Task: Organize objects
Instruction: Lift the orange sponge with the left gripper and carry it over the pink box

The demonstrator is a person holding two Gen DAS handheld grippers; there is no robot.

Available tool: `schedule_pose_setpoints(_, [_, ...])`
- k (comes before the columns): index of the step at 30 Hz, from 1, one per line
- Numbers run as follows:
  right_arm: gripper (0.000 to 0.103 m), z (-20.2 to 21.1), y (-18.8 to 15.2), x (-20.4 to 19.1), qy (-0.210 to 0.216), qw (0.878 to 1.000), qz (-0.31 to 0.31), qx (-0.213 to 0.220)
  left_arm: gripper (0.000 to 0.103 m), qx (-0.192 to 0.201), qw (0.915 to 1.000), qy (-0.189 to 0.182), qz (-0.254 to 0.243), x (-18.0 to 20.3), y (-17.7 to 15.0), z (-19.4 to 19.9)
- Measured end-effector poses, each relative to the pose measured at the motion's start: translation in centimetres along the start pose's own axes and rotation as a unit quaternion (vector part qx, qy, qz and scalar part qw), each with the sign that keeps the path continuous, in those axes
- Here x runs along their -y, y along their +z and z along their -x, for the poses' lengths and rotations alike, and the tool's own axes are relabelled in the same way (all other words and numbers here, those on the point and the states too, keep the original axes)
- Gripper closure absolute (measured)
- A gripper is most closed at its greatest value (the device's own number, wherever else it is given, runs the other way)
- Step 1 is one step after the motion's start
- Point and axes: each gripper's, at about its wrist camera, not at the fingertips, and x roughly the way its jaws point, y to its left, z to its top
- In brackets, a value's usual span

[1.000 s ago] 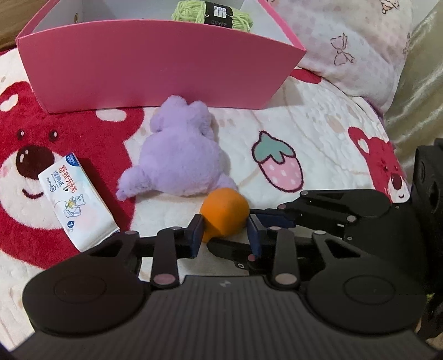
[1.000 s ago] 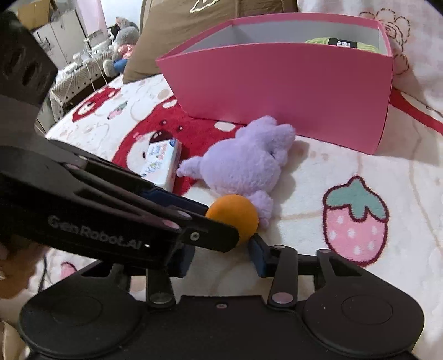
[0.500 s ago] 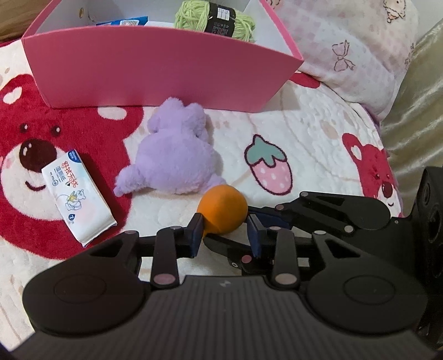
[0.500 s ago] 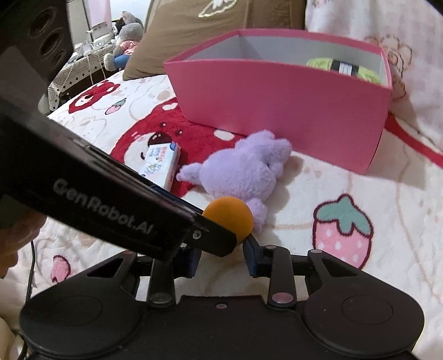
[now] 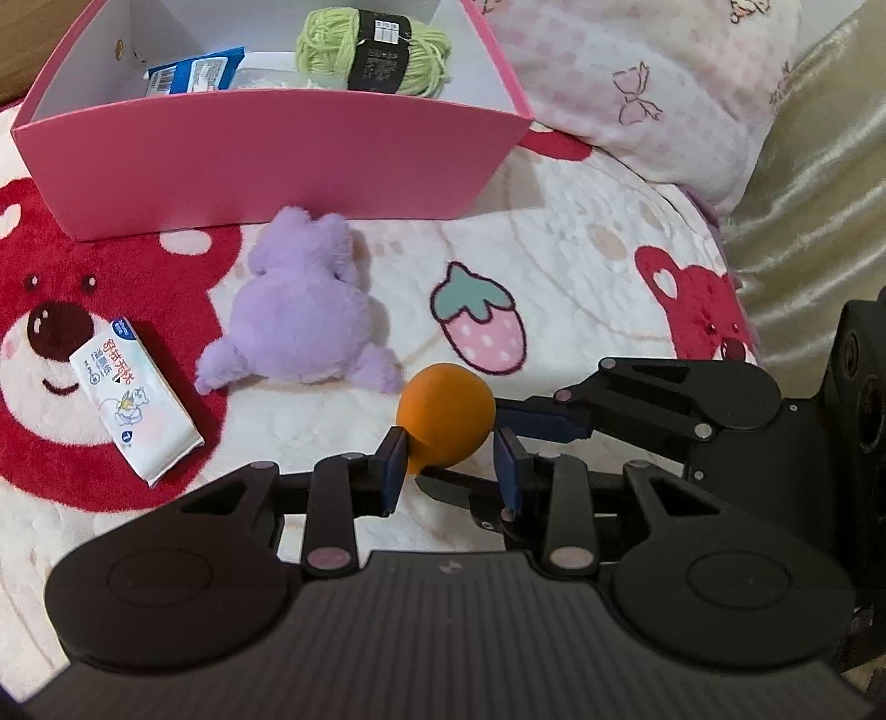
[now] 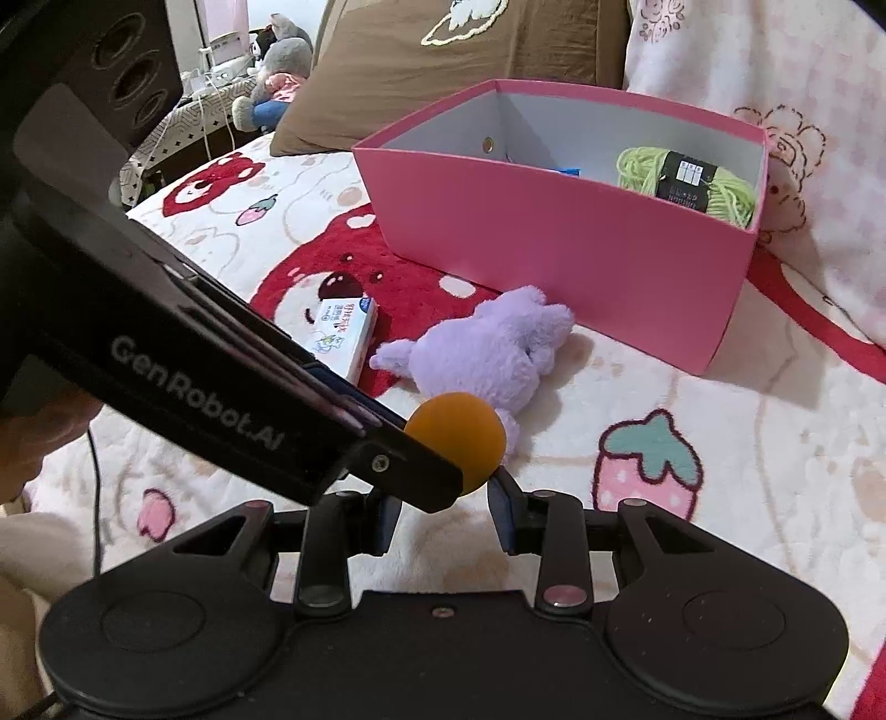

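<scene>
An orange ball (image 5: 446, 415) hangs just above the bear-print blanket, in front of a purple plush toy (image 5: 299, 327). My left gripper (image 5: 451, 465) is shut on it, one blue pad on each side. My right gripper (image 6: 443, 509) reaches in from the right in the left wrist view. Its jaws are opening slightly, but its pads still press the ball (image 6: 457, 437), and the left gripper's finger (image 6: 387, 465) hides one pad. Behind stands the pink box (image 5: 266, 160), holding green yarn (image 5: 376, 50) and a blue packet (image 5: 194, 72).
A white tissue pack (image 5: 133, 399) lies on the red bear print, left of the plush toy (image 6: 493, 349). A pink pillow (image 5: 637, 83) sits right of the box (image 6: 554, 238), and a brown cushion (image 6: 470, 50) behind it. The bed edge runs along the right.
Both grippers have risen together with the orange ball held between them. The box now sits lower in view and more of its inside shows.
</scene>
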Motion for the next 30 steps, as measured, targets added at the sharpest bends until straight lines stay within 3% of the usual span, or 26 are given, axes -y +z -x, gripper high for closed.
schedule_pose_setpoints(13, [0.060,2.6,1.1,-0.5,0.000,1.000,-0.001,0.026,0.071,-0.013,0.9998,-0.016,0.004,0.7,1.6,2.6])
schedule_pose_setpoints(18, [0.060,3.3,1.6,0.2,0.009,0.998,-0.042,0.036,0.071,-0.004,0.9998,-0.021,0.005,0.9,2.1,3.6])
schedule_pose_setpoints(30, [0.060,6.3,4.1,-1.2,-0.007,0.995,-0.041,0.086,0.071,0.038,0.9992,-0.008,-0.004,2.1,3.6,8.4])
